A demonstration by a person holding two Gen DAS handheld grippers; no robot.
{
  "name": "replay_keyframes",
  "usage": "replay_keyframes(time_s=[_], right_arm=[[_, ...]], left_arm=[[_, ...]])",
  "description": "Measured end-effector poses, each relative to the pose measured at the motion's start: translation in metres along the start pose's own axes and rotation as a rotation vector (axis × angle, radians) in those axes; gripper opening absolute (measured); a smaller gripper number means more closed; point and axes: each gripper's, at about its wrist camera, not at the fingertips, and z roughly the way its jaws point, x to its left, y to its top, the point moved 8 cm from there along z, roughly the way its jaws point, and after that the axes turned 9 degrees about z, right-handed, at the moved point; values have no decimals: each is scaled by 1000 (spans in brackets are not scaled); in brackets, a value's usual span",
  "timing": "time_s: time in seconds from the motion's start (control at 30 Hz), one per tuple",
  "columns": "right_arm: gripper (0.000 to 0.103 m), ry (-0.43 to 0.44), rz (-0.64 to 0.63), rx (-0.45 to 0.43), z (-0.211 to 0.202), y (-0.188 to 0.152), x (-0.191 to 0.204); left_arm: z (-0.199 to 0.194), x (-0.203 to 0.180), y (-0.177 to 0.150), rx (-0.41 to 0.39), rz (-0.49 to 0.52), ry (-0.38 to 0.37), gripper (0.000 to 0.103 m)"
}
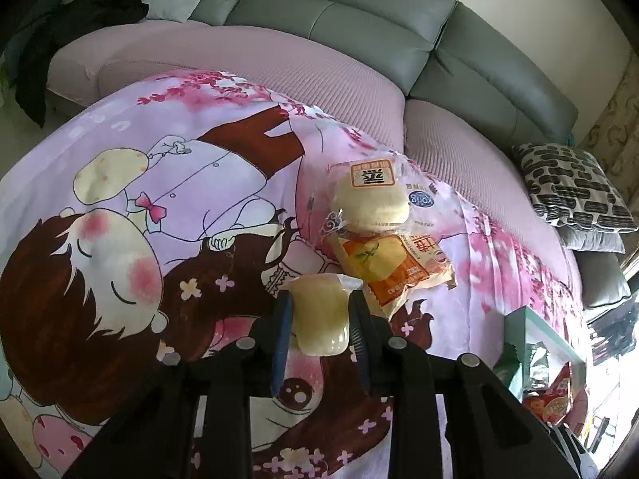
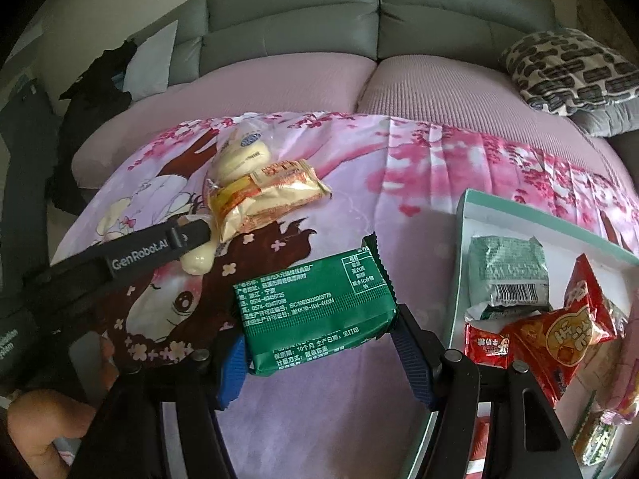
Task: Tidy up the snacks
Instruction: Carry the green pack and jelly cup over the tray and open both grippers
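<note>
Pink cartoon-print cloth (image 1: 199,183) covers my workspace; my left gripper (image 1: 319,311), angled down, pinches a glossy pale jelly cup (image 1: 319,319), while my right gripper (image 2: 319,319) clamps a crinkly green packet (image 2: 315,303).

Two tools are seen: the left tool (image 1: 319,303) with one pale jelly cup (image 1: 319,315), the right tool (image 2: 315,319) with one green packet (image 2: 315,303). Two wrapped cakes are counted on the sheet, a round bun (image 1: 369,197) and an orange-wrapped cake (image 1: 393,263). One teal box (image 2: 463,215) is seen, its packets too jumbled for counting.
</note>
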Motion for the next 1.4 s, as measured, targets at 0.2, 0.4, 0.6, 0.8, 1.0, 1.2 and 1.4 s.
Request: replay_keyframes(time_s=[0.2, 0.4, 0.6, 0.8, 1.0, 1.2, 1.4], right_arm=[[69, 7, 25, -4, -2, 2, -9], [69, 20, 52, -13, -7, 5, -14], [69, 37, 64, -64, -27, 15, -17], [69, 45, 98, -126, -53, 28, -28], [69, 16, 160, -161, -68, 38, -55], [69, -56, 256, -209, -88, 43, -104], [69, -156, 370, -244, -108, 42, -166]], left_arm=[[21, -5, -10, 47, -3, 1, 37], [17, -6, -9, 36, 3, 25, 37], [-11, -14, 6, -33, 34, 37, 36], [-44, -27, 21, -103, 63, 40, 36], [-65, -51, 29, -153, 115, 23, 36], [-77, -91, 29, -178, 193, -21, 36], [-75, -137, 15, -161, 279, -83, 36]])
